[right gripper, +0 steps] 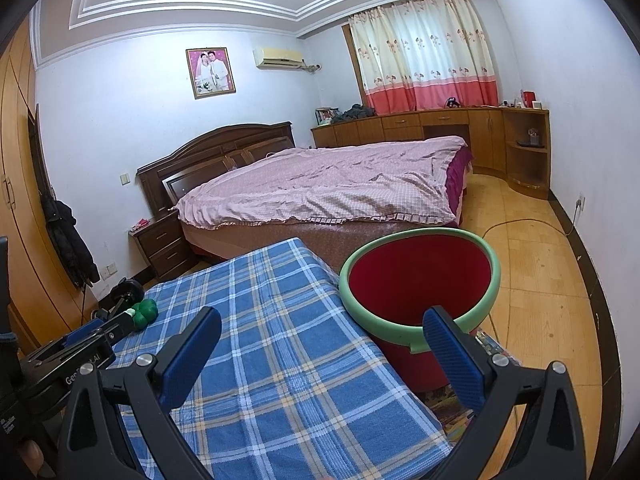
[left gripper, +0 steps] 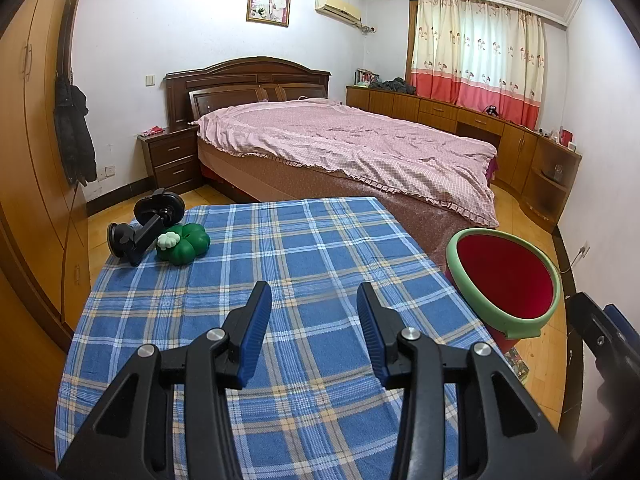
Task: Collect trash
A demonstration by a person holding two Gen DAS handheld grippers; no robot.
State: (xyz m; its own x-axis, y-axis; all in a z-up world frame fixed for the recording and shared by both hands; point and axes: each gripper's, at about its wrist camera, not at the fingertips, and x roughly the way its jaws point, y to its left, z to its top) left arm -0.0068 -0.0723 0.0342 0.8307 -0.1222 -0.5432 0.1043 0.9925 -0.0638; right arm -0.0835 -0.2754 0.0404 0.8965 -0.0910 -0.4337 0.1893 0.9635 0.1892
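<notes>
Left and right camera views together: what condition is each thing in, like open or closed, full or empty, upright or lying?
Left gripper: open, nothing between its blue pads, above the blue plaid tablecloth.
Right gripper: open wide, holding nothing.
Red bin with green rim: upright beside the table, no lid, looks empty.
Green clover-shaped toy: resting on the cloth's far left corner.
Black suction-cup mount: lying on its side against the toy.
Pink-covered bed: made.

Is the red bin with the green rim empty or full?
Seemingly empty: the bin shows only bare red inner walls; its bottom is hidden.
</notes>
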